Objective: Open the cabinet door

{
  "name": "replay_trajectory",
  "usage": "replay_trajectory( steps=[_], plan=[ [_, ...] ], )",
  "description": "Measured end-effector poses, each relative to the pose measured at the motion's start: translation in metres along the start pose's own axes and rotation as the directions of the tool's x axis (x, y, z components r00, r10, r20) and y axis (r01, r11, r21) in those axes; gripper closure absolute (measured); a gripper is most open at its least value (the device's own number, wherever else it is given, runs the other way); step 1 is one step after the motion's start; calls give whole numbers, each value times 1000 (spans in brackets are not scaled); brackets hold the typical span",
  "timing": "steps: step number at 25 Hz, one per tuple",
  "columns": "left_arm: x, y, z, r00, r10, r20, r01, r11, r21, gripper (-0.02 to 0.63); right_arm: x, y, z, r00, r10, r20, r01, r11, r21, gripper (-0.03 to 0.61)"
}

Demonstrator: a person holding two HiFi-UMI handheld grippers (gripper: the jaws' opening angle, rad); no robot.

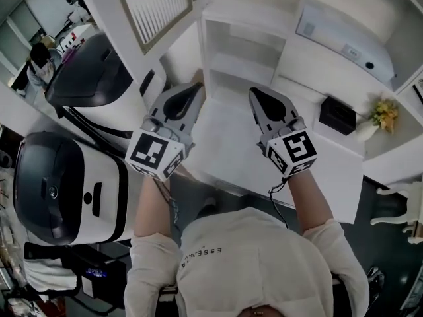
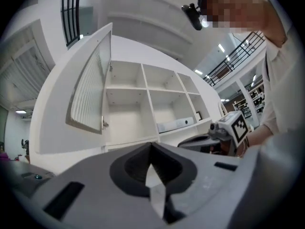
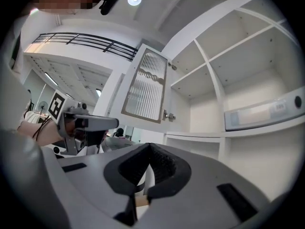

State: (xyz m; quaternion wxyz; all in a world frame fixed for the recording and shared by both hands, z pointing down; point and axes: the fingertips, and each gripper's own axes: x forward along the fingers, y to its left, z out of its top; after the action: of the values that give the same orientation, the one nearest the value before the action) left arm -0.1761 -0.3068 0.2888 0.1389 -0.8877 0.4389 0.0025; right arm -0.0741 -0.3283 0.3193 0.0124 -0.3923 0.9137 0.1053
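The white cabinet door (image 1: 149,8) with its ribbed glass panel stands swung wide open to the left of the open shelves (image 1: 244,38). In the left gripper view the door (image 2: 90,89) hangs at the left with a small latch (image 2: 104,124) on its edge; the right gripper view has the door (image 3: 145,87) up ahead. My left gripper (image 1: 196,88) is shut and empty, low in front of the cabinet, apart from the door. Beside it my right gripper (image 1: 254,92) is also shut, with nothing between its jaws.
A white flat device (image 1: 344,45) lies on a shelf at the right. A black box (image 1: 337,115) and a vase of flowers (image 1: 380,116) sit on the counter (image 1: 344,177). Two large white-and-black machines (image 1: 73,190) stand at the left. A person (image 1: 39,61) is far off at the left.
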Motion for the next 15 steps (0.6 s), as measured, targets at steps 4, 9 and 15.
replay_trajectory(
  steps=[4,9,15],
  plan=[
    [23,-19,-31,997,-63,-36,62,998,-25,611,-12,-24,-9,997,-81,-14,81,997,-9,569],
    [47,-34,-52,991,-123,-55,122,992,-31,611,-27,-46,-28,985,-168,-52,167,986,-11,569],
    [67,-45,-69,983,-175,-63,171,983,-62,612,-39,-62,-40,973,-220,-65,221,975,-1,569]
  ],
)
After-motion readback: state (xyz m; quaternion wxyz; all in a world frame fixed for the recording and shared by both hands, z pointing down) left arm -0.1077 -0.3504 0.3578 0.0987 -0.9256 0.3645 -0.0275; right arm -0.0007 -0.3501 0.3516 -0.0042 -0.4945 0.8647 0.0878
